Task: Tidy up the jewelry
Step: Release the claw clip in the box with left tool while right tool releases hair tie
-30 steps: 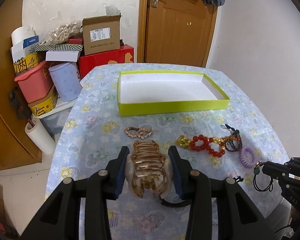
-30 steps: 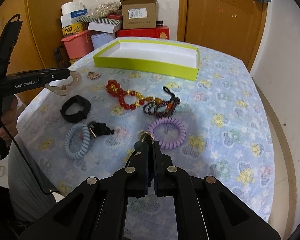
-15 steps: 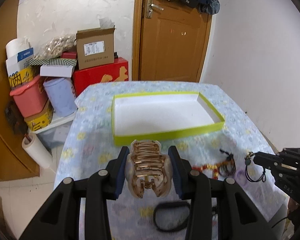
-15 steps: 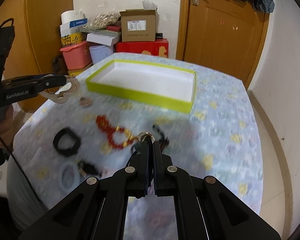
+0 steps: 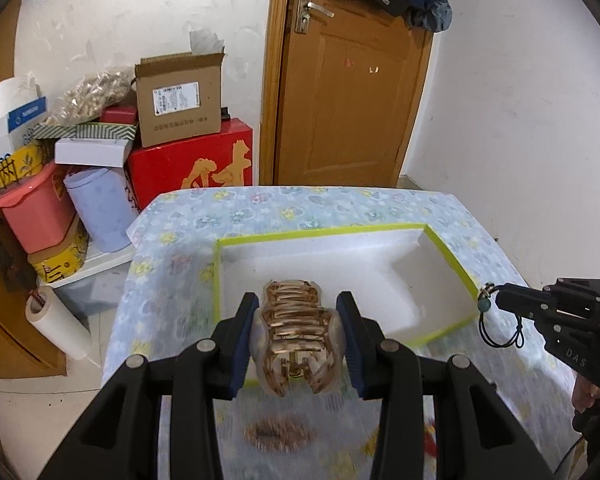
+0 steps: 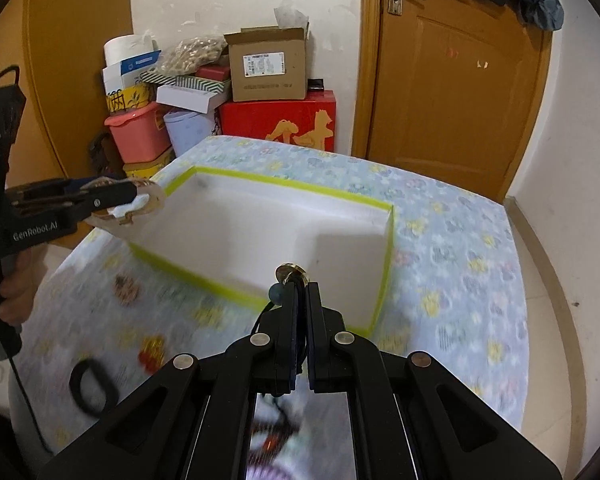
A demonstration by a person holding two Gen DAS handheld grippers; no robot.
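My left gripper (image 5: 298, 314) is shut on a translucent brown claw hair clip (image 5: 296, 340) and holds it above the near edge of the yellow-green tray (image 5: 320, 233). It also shows in the right wrist view (image 6: 128, 200) at the tray's left corner. My right gripper (image 6: 300, 290) is shut on a black cord hair tie with a teal bead and gold ring (image 6: 288, 276), held over the tray's near rim (image 6: 204, 280). In the left wrist view the right gripper (image 5: 500, 300) has the cord (image 5: 496, 330) hanging beside the tray's right corner.
A small gold hair clip (image 5: 278, 434), red beads (image 6: 152, 352) and a black band (image 6: 90, 384) lie blurred on the flowered tablecloth (image 6: 460, 280). Boxes and tubs (image 5: 100, 160) are stacked left of the table. A wooden door (image 5: 352, 80) is behind.
Both grippers have moved forward and up from the jewelry on the cloth to the tray, each carrying its item. The tray now fills the view centre.
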